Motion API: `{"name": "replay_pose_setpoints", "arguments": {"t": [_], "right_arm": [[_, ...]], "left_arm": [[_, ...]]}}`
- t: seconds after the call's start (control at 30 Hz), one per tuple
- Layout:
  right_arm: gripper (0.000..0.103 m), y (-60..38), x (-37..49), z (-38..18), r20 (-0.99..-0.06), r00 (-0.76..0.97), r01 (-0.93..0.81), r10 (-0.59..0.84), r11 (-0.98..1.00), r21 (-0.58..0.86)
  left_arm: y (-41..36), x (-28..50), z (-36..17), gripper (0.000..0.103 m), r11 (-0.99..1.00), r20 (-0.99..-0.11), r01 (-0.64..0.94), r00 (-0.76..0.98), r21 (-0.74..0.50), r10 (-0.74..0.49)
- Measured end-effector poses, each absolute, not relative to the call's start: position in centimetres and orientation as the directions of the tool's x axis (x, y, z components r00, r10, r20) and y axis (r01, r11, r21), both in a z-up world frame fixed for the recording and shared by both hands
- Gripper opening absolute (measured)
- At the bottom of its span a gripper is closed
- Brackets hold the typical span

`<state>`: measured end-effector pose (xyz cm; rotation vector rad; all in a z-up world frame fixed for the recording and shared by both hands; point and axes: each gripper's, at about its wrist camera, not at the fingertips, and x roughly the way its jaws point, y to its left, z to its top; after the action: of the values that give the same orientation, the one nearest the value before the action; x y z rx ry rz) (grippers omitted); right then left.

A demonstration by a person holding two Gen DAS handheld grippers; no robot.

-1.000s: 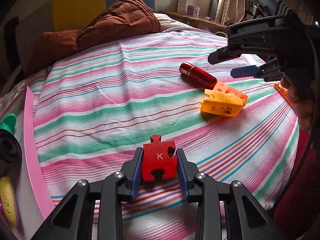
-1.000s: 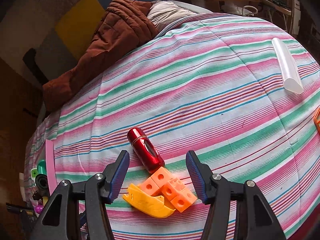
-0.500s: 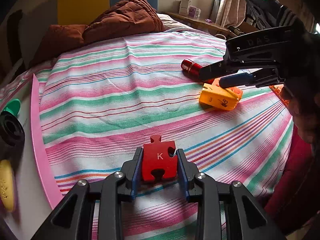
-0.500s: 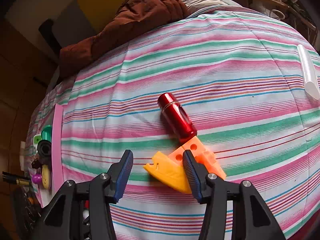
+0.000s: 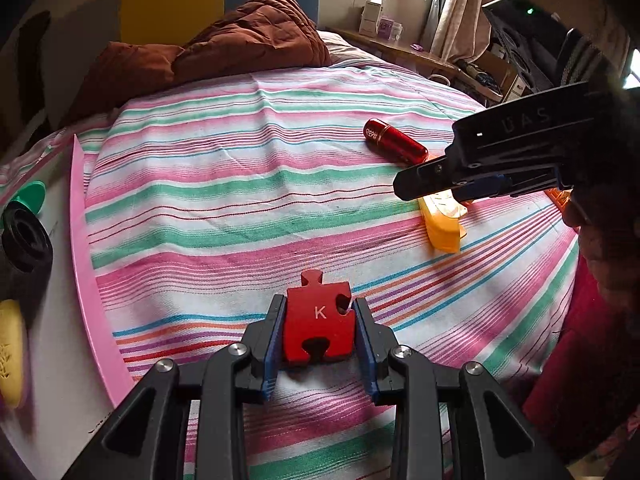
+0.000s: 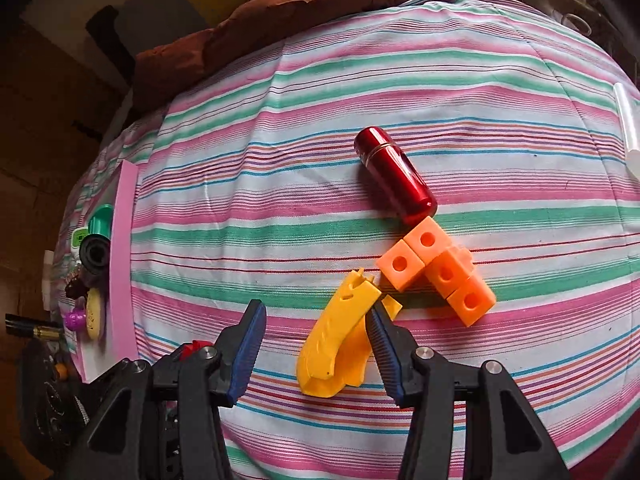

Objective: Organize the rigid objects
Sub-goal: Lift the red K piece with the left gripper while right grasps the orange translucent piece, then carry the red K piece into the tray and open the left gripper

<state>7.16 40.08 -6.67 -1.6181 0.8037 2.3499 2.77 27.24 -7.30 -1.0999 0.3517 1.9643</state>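
While the left claw (image 5: 319,330) clamps the puzzle piece (image 5: 319,322) for carrying, the right claw (image 6: 316,344) stands apart, straddling the yellow toy (image 6: 336,344) to grab it.

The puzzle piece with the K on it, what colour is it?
Red, with a white K; the puzzle piece shows best in the left wrist view.

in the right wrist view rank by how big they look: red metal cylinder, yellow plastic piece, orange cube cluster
1. orange cube cluster and yellow plastic piece: about alike, and the yellow one lies nearer the camera, so no ranking between them.
2. red metal cylinder: looks smallest, though it lies farthest away.
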Motion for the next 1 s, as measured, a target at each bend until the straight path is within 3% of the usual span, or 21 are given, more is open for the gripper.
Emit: {"name": "replay_pose_setpoints", "arguments": {"t": [0.3,0.73,0.77,0.83,1.0], "right_arm": [[0.053,40.0,8.5,-4.2,-0.886,-0.446,-0.451,-0.127,-0.823,0.346],[0.053,40.6,7.6,-8.1,-0.904,-0.401,-0.523,-0.145,-0.774,0.356],[0.051,40.3,7.4,-8.1,-0.909,-0.396,-0.512,-0.131,-0.79,0.337],[0.029,39.4,7.1,-8.0,-0.926,-0.374,-0.491,-0.058,-0.834,0.25],[0.026,37.5,6.5,-8.2,-0.941,-0.334,-0.444,0.06,-0.891,0.1]], "left_arm": [[26.9,2.8,-7.3,0.033,-0.614,-0.797,-0.771,-0.259,-0.169,0.545],[26.0,2.7,-6.9,0.033,-0.612,-0.79,-0.768,-0.251,-0.189,0.559],[26.0,2.7,-6.9,0.033,-0.612,-0.79,-0.769,-0.253,-0.187,0.559],[26.0,2.7,-7.0,0.033,-0.611,-0.788,-0.769,-0.255,-0.185,0.56],[26.0,2.9,-7.0,0.033,-0.613,-0.788,-0.77,-0.262,-0.177,0.557]]}}
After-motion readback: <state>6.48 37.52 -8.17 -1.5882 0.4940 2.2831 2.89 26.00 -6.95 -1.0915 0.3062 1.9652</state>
